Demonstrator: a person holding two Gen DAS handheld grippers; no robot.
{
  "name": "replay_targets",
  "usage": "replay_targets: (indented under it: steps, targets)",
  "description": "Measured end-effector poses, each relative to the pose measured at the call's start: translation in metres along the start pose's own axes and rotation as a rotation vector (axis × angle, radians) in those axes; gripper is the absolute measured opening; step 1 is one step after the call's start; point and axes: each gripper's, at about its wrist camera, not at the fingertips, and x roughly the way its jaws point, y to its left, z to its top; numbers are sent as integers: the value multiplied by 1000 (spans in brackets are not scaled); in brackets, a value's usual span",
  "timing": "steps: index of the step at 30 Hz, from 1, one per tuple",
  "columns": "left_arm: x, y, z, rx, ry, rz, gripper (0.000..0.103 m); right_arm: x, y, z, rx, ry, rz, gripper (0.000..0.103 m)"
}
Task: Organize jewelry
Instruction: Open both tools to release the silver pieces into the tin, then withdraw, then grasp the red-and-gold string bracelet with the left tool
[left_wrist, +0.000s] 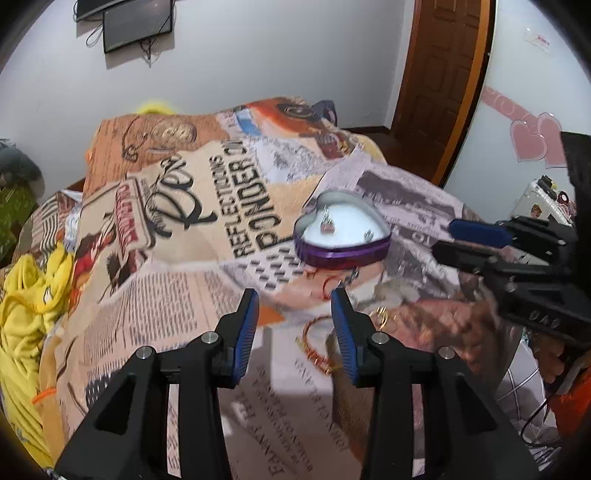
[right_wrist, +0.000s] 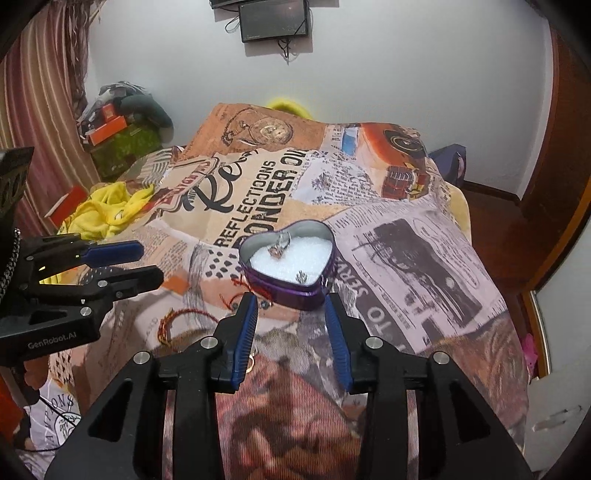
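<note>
Home bedroom, blanket-covered bed (right_wrist: 424, 258), wall-mounted TV (right_wrist: 274, 19), wooden door (left_wrist: 439, 66)

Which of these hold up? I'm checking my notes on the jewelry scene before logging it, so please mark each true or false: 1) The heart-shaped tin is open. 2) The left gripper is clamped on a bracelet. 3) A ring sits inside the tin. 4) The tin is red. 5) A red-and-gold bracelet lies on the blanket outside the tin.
1) True: the heart-shaped tin has no lid on, and its white padding shows.
2) False: the left gripper is open and holds nothing.
3) True: a ring rests on the padding.
4) False: its wall is purple.
5) True: the bracelet lies on the printed blanket, near the left gripper. The right gripper is open too.
</note>
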Motion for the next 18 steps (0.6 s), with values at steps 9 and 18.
replay_targets:
  steps: [9,18]
  targets:
    - [13,-1,-26,-8,81,-15,40,5,2,-20,0,54,5,34]
    - [25,-23,-30,54,99,-54,49,11,1,-31,14,86,21,34]
